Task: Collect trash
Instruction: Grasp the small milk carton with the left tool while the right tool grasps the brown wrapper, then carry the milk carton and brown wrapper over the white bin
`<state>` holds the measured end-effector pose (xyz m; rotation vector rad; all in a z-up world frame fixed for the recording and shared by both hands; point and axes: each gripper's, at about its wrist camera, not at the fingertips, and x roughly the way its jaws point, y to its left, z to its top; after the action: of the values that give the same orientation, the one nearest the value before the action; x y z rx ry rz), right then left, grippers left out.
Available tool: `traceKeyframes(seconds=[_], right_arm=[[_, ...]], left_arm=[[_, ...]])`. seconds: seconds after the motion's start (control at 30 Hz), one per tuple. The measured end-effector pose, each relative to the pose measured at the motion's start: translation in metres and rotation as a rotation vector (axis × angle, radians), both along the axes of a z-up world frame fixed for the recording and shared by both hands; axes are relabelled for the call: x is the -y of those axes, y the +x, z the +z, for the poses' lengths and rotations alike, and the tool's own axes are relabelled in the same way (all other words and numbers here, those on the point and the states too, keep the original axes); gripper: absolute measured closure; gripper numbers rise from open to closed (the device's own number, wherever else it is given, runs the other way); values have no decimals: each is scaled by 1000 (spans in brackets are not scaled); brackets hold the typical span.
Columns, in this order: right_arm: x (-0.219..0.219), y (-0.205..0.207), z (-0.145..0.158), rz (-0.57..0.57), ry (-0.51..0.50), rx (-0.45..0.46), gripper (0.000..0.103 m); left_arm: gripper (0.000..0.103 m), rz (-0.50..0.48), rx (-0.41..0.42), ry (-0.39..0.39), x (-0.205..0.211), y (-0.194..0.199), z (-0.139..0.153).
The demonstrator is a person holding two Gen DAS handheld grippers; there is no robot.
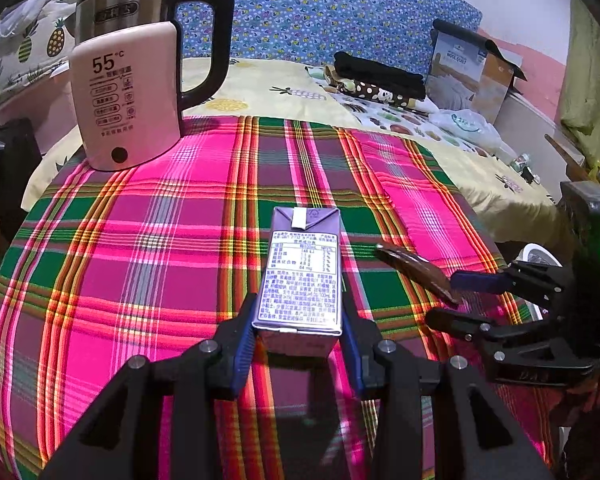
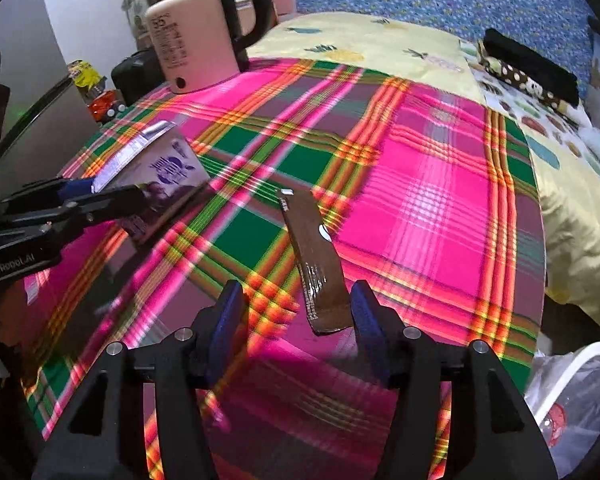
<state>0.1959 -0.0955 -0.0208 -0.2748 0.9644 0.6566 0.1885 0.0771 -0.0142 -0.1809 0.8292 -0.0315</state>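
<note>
On the plaid cloth [image 1: 148, 240], with the left gripper [image 1: 298, 344] pinching the purple carton [image 1: 302, 276], the right gripper [image 2: 296, 320] stands spread around the brown wrapper [image 2: 314, 260] (one pad touching its edge) and should centre before closing.

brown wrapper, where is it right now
The brown wrapper lies on the plaid tablecloth between the open right gripper's pads, to the right of the purple carton in the left gripper.
</note>
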Motion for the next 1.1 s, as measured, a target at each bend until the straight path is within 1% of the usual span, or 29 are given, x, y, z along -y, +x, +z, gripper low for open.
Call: traceKeyframes(seconds=[0.07,0.13,0.2,0.23,0.27,0.3,0.37,0.43,0.6,0.87,1.1], right_arm=[[0,4,1,-26,15,14,45],[1,12,-2,-54,27,8,46],[-1,17,-6,-73,29,-1,56],[-3,16,-6,-82,18,17,60],[-4,17,-6,-85,11,25,69],[-5,16,-5,-89,4,33,75],[-4,16,-4,-104,-2,43,81],[-2,14,-2,-111,22,31,81],[2,0,6,-121,46,48,82],[16,-32,19,-150,84,71,82],[34,-55,27,-199,109,83,82]], left_arm=[[63,1,0,1,-1,0,-1],[63,3,0,1,-2,0,-2],[63,4,-6,-1,-4,1,-4],[63,4,-8,-3,-4,1,-6],[63,3,-5,-2,-4,1,-6],[63,3,-3,0,-3,2,-6],[63,1,-1,4,-1,2,-6],[63,1,0,5,-1,2,-6],[63,-3,15,6,2,-3,-3],[63,-37,43,0,20,-25,10],[63,-71,39,-11,41,-46,14]])
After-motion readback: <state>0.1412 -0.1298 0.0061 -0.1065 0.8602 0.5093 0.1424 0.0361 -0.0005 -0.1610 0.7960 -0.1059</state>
